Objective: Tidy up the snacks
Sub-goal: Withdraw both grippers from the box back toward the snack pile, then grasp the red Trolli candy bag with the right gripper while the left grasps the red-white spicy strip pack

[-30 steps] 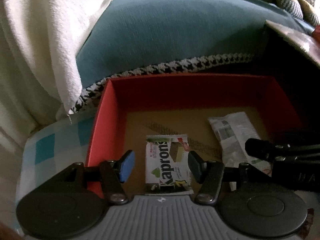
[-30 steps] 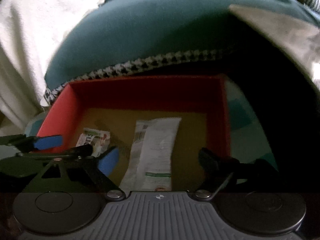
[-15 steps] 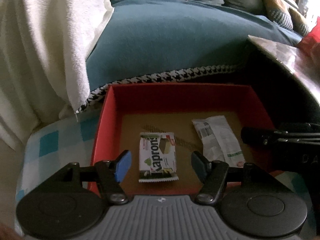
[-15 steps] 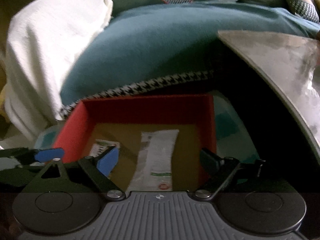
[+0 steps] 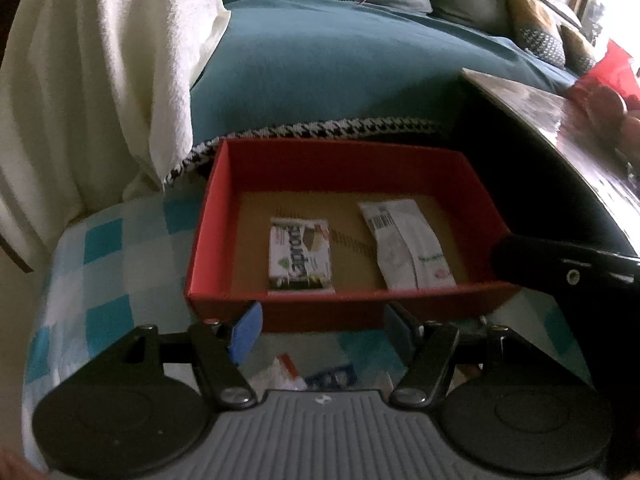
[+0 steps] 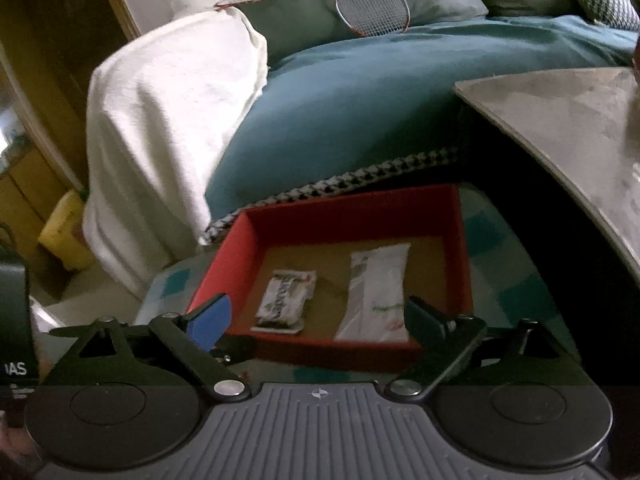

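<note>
A red box [image 5: 208, 236] with a brown floor sits on a blue-checked cloth. Inside lie a green-and-white wafer pack [image 5: 301, 256] on the left and a long white snack packet [image 5: 406, 248] on the right. Both show in the right wrist view too, the wafer pack [image 6: 285, 300] and the white packet [image 6: 376, 292] in the box [image 6: 236, 264]. My left gripper [image 5: 322, 326] is open and empty, in front of the box's near wall. My right gripper [image 6: 320, 316] is open and empty, just before the near wall. More wrappers [image 5: 316, 374] lie on the cloth under the left gripper.
A teal sofa cushion [image 5: 340, 76] with houndstooth trim rises behind the box. A white towel [image 5: 100, 80] hangs at left. A grey table edge [image 6: 560, 120] overhangs at right. A badminton racket [image 6: 372, 4] rests on the back cushions. The checked cloth [image 5: 104, 264] spreads left of the box.
Both grippers have pulled back and up out of the box, open and empty. The wafer pack and white packet stay on the box floor.
</note>
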`<state>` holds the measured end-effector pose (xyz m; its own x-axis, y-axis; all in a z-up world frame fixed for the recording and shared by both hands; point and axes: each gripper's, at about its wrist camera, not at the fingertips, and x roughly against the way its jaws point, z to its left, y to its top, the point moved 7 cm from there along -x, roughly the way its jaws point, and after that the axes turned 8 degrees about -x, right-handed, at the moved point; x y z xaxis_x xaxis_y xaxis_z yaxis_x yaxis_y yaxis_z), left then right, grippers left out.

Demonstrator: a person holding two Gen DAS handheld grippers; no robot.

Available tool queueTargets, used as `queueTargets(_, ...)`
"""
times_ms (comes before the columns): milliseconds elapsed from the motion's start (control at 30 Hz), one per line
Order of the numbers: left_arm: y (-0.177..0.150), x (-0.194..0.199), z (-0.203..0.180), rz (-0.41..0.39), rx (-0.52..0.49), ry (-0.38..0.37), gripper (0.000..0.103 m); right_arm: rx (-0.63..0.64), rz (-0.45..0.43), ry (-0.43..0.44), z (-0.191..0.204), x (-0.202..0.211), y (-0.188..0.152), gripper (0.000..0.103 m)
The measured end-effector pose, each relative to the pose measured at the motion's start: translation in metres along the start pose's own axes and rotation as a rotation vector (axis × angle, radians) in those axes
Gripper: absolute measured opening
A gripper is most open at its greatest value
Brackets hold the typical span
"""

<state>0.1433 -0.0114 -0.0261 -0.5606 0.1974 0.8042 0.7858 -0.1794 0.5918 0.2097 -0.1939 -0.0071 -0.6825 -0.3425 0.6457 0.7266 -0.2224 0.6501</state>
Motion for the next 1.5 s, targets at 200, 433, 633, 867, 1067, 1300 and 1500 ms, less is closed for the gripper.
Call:
queueTargets(200, -0.031, 0.014, 0.002, 0.015, -0.023, -0.003, 0.066, -0.018, 0.042, -0.004, 0.001, 0.005, -0.027, 0.097)
queueTargets(433, -0.072, 0.023, 0.010, 0.078, -0.034, 0.001, 0.067, -0.009, 0.104, -0.004, 0.006, 0.008, -0.065, 0.099)
queueTargets(633, -0.097, 0.023, 0.018, 0.135, -0.038, 0.020, 0.067, 0.038, 0.173, -0.008, 0.015, 0.005, -0.097, 0.100)
queueTargets(867, -0.100, 0.033, 0.044, 0.116, 0.036, 0.064, 0.067, 0.138, 0.287, -0.012, 0.034, -0.004, -0.145, 0.100)
queueTargets(1067, -0.105, 0.041, 0.063, 0.107, 0.090, 0.077, 0.068, 0.198, 0.362, -0.006, 0.054, -0.014, -0.177, 0.100)
queueTargets(1300, -0.109, 0.045, 0.069, 0.105, 0.112, 0.056, 0.068, 0.247, 0.425, 0.006, 0.078, -0.037, -0.202, 0.100)
queueTargets(1500, -0.108, 0.047, 0.066, 0.100, 0.110, 0.028, 0.069, 0.255, 0.431, -0.021, 0.074, -0.054, -0.207, 0.103)
